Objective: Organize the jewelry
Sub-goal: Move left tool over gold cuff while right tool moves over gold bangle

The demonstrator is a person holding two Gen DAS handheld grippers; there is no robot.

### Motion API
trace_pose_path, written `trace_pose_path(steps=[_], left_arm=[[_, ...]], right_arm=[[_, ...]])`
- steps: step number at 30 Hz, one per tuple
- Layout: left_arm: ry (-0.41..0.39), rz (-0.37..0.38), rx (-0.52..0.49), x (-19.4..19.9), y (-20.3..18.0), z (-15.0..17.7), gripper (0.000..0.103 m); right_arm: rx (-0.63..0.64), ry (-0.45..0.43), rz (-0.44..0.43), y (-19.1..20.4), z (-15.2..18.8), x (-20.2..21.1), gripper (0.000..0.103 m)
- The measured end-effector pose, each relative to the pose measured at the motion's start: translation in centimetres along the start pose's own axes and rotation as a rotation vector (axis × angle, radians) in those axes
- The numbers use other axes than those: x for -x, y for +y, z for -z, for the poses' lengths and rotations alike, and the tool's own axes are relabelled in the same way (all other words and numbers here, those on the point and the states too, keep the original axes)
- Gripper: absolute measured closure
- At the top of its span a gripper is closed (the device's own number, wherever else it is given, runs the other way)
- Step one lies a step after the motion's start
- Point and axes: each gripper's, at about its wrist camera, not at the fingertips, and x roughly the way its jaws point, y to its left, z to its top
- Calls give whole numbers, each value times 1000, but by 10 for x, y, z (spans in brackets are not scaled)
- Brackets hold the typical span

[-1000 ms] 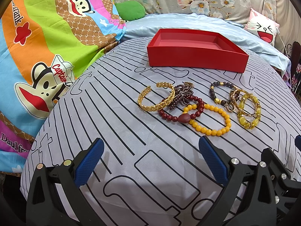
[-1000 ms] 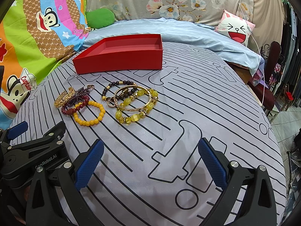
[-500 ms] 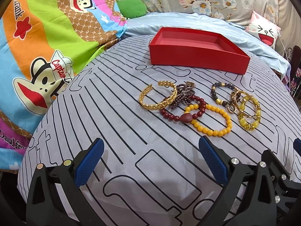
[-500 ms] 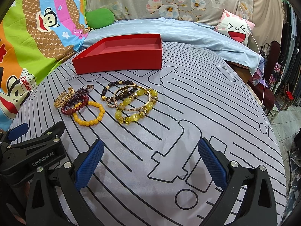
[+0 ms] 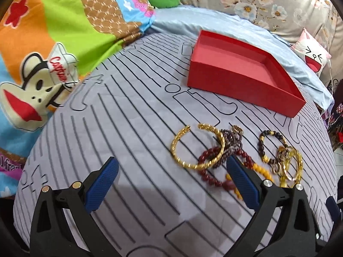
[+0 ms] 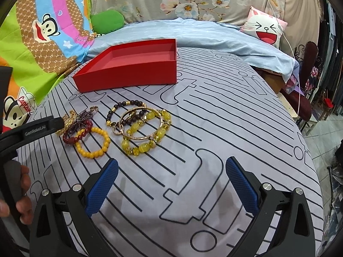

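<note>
Two claws: both spread wide with nothing between the blue pads, hovering over the bed
Left claw: tilted, low over the grey striped sheet; its right pad sits in front of the red and orange beads in its own view, can't tell if it touches them
Right claw: well apart from the jewelry, over a bare stretch of sheet
Gold cuff: open-ended twisted bangle, leftmost piece of the pile, overlapping the dark red bead bracelet
Purple beaded strand: bunched up just right of the cuff, lying across the red beads
Orange bead bracelet: flat ring, touching the red one, nearest the claws
Dark bead bracelet: brown beads with gold spacers, partly under the thin gold bangles
Yellow chunky bracelet: tangled up with those bangles, rightmost of the bunch
Red box: open tray, nothing inside, sits behind the jewelry on the sheet, apart from it
Hand: a person's fingers wrapped around the left handle, seen at the right camera's left edge
Backdrop: cartoon monkey blanket on the left, laughing-face pillow at the back right
</note>
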Motion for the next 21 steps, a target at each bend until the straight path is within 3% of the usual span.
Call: trace_pose_path(steps=[7, 15, 18, 19, 21], left_arm=[[48, 50, 44, -20, -1, -10, 14], [39, 64, 21, -26, -8, -13, 17], [31, 77, 11, -25, -8, -13, 27], [28, 81, 3, -24, -9, -13, 36], [21, 94, -22, -22, -13, -10, 45]], right_arm=[[12, 3, -17, 7, -9, -6, 7], [11, 17, -33, 9, -14, -15, 7], [13, 17, -35, 10, -15, -16, 7], [14, 18, -35, 10, -16, -17, 6], [12, 22, -34, 9, -16, -18, 7]])
